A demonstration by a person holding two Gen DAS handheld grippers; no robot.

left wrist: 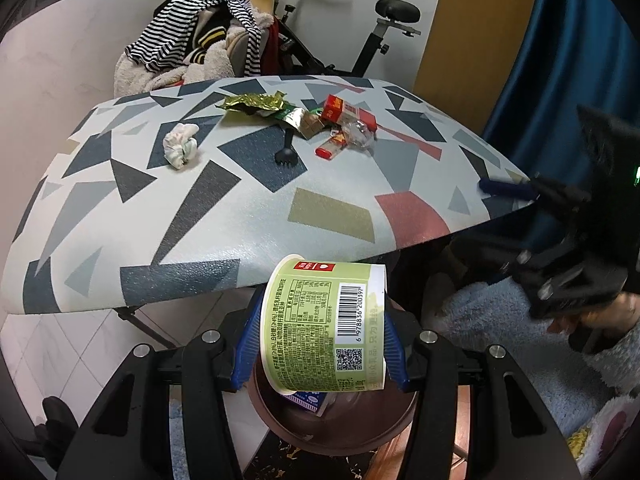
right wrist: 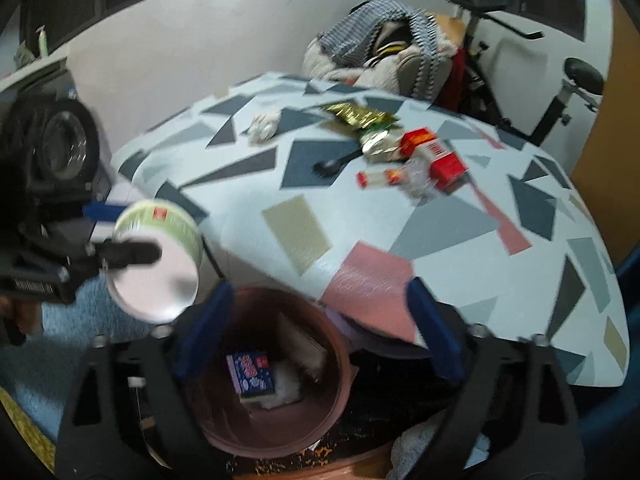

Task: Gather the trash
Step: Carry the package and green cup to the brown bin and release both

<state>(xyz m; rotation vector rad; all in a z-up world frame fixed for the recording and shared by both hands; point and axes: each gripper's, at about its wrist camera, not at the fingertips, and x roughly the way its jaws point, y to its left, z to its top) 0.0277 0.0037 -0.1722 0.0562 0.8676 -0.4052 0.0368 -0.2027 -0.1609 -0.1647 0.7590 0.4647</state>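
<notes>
Left claw (left wrist: 322, 340) clamped by its blue pads on a pale green paper cup with printed label and barcode (left wrist: 324, 320), cup lying on its side, held over the round brown plastic bin (left wrist: 332, 420) on the floor just below the tabletop edge. Same cup (right wrist: 160, 256) seen from the right wrist at far left, pinkish bottom facing the camera, a black finger across it.

Right claw (right wrist: 316, 340) spread wide above the bin (right wrist: 272, 420), nothing between the blue pads. Inside the bin: a small blue printed box (right wrist: 251, 374), some white crumpled material beside it.

Still on the tabletop with grey, pink and olive geometric pattern (left wrist: 240, 208): crumpled white tissue (left wrist: 181, 146), gold foil wrapper (left wrist: 256, 102), black plastic fork (left wrist: 286, 152), red and white cardboard packet (left wrist: 346, 114), clear crinkled plastic (left wrist: 360, 134), a slim red-ended packet (left wrist: 332, 148), clustered toward the far side.

Behind the tabletop: striped clothes heaped on a chair (left wrist: 200, 40), black exercise bike (left wrist: 360, 40).
</notes>
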